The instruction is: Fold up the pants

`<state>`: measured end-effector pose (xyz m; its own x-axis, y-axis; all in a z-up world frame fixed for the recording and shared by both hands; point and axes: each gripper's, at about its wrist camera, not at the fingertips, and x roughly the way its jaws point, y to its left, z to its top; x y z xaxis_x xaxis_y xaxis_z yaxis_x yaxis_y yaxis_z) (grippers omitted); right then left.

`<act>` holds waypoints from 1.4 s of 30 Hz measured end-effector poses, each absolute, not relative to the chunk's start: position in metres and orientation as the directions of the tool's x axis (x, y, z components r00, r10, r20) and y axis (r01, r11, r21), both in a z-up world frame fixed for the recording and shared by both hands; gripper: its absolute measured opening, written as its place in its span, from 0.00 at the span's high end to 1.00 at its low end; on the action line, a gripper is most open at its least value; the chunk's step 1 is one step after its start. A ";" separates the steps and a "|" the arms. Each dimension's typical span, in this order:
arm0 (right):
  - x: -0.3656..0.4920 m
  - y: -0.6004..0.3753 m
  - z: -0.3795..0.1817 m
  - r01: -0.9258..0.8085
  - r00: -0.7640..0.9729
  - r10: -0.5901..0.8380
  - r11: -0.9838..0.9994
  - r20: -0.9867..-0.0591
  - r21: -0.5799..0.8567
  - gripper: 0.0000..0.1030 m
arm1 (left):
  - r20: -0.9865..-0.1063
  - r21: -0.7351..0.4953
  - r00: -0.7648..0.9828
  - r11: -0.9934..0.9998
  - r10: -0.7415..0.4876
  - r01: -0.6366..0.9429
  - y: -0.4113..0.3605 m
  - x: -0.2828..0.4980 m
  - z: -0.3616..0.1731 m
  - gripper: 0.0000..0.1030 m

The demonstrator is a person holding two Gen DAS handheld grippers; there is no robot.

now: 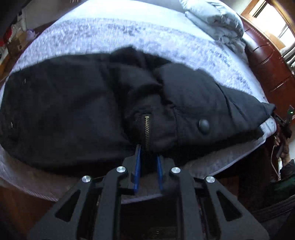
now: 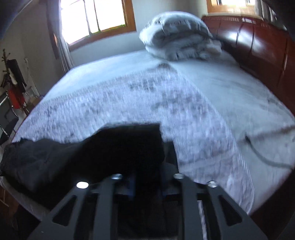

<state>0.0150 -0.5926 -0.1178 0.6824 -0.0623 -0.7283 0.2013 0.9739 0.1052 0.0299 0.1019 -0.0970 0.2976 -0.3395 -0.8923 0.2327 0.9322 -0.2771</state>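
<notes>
The black pants (image 1: 77,110) lie rumpled across the bed (image 1: 129,33). The left gripper (image 1: 148,157) pinches the waistband by the zipper (image 1: 147,129); the right gripper (image 2: 147,175) clamps dark cloth. Best lift both evenly, keeping the fabric taut.

Grey-blue bed (image 2: 129,77), folded duvet (image 2: 177,37), wooden headboard (image 2: 258,42), bright window (image 2: 95,16)

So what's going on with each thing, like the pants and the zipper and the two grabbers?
Black pants: rumpled on the bed, not folded yet.
Zipper: partly open, teeth showing.
Button: undone.
Left gripper: pinching the waistband beside the zipper.
Right gripper: gripping pants cloth; fingers hidden.
Grey duvet: folded, by the headboard.
Bed: covered, sheet flat.
</notes>
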 end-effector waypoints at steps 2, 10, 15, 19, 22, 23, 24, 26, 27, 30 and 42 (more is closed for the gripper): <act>0.005 -0.587 -0.135 0.210 0.635 -0.088 0.976 -0.767 0.062 0.65 | -0.891 -0.291 0.296 0.933 -0.345 0.212 0.105 0.025 -0.105 0.82; -0.034 -0.599 -0.149 0.289 0.536 -0.189 0.957 -0.823 -0.032 0.38 | -0.820 -0.404 0.341 0.886 -0.461 0.225 0.113 0.014 -0.067 0.42; -0.047 -0.615 -0.118 0.339 0.585 -0.144 0.938 -0.798 0.079 0.28 | -0.723 -0.467 0.438 0.846 -0.533 0.259 0.119 0.012 -0.018 0.14; -0.037 -0.610 -0.110 0.322 0.608 -0.091 0.937 -0.788 0.140 0.28 | -0.733 -0.392 0.495 0.884 -0.467 0.253 0.104 0.046 -0.011 0.12; -0.031 -0.606 -0.115 0.318 0.608 -0.068 0.934 -0.791 0.164 0.28 | -0.751 -0.383 0.478 0.890 -0.455 0.246 0.076 0.096 -0.029 0.12; -0.030 -0.607 -0.117 0.323 0.604 -0.063 0.931 -0.794 0.171 0.28 | -0.770 -0.364 0.465 0.900 -0.436 0.241 0.070 0.109 -0.035 0.12; -0.031 -0.608 -0.119 0.329 0.602 -0.057 0.926 -0.796 0.183 0.27 | -0.801 -0.328 0.445 0.916 -0.399 0.231 0.059 0.127 -0.045 0.14; -0.037 -0.613 -0.121 0.348 0.600 -0.039 0.912 -0.799 0.217 0.27 | -0.853 -0.273 0.402 0.940 -0.334 0.202 0.045 0.159 -0.071 0.32; -0.039 -0.617 -0.123 0.357 0.601 -0.030 0.904 -0.799 0.234 0.27 | -0.872 -0.260 0.376 0.947 -0.313 0.187 0.041 0.169 -0.084 0.46; -0.050 -0.628 -0.123 0.387 0.607 -0.017 0.880 -0.794 0.277 0.22 | -0.923 -0.244 0.279 0.964 -0.265 0.110 0.042 0.198 -0.122 0.53; -0.051 -0.652 -0.163 0.474 0.563 0.163 0.739 -0.810 0.478 0.21 | -0.876 -0.221 0.423 0.972 -0.233 0.079 0.075 0.137 -0.081 0.08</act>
<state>-0.0506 -0.6517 -0.1634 0.5626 0.1632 -0.8104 0.4742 0.7393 0.4781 0.1366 0.0754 -0.0813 0.4233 -0.2328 -0.8756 0.0785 0.9722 -0.2206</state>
